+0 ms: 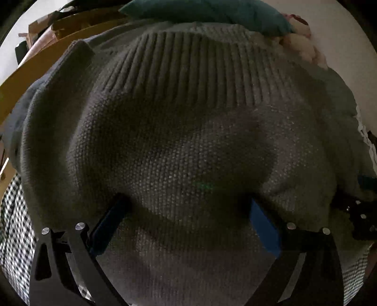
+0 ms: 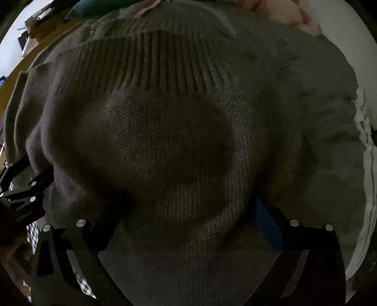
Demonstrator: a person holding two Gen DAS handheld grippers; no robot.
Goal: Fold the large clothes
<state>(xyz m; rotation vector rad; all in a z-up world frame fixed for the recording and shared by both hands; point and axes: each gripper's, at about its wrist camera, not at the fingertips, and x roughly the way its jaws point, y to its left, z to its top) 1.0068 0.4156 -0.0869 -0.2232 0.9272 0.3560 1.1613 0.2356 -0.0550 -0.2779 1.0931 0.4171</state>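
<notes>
Sweater [image 1: 183,131], grey knit, lies spread with ribbed hem at far side, filling both views. Checked cloth [image 1: 14,211] shows under its near-left edge; teal pillow [image 1: 207,11] and pink fabric [image 2: 282,14] beyond. Left gripper [image 1: 186,211] and right gripper [image 2: 188,211]: fingers [image 1: 264,226] wide apart over the knit, holding nothing.
</notes>
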